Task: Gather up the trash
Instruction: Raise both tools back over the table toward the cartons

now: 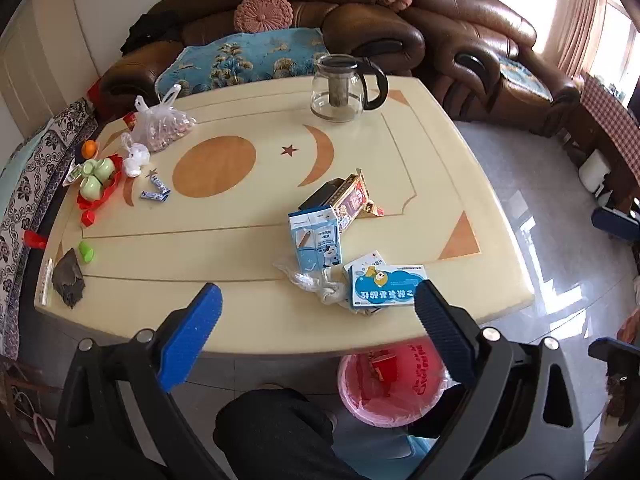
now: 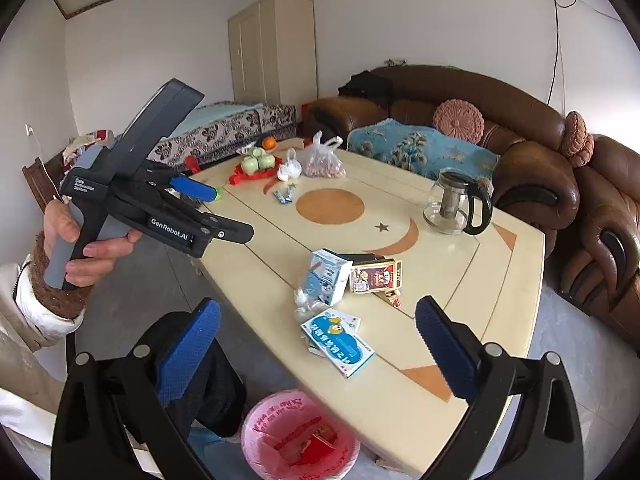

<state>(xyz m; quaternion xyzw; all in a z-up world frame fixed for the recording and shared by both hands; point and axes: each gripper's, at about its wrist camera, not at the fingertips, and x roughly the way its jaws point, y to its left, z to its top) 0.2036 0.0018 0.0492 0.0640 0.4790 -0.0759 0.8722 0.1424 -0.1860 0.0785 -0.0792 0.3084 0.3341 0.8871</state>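
While both grippers, left (image 1: 316,322) and right (image 2: 318,344), hang spread and empty, the box (image 1: 386,286) beside the bin (image 1: 390,384) is judged next to be pinched.

A home living room: a brown leather sofa (image 2: 500,128) with pink round cushions (image 2: 458,118) fills the frame's right, a wardrobe (image 2: 272,48) stands at upper centre, a patterned bed (image 2: 224,132) at left.

The left claw (image 1: 318,332) hangs wide apart and empty above the near edge of the counter (image 1: 248,312). Just ahead of its right finger lies a blue medicine box (image 1: 386,286) on crumpled plastic (image 1: 312,280); a milk carton (image 1: 316,240) stands beyond. Below the claw sits a pink bin (image 1: 390,384).
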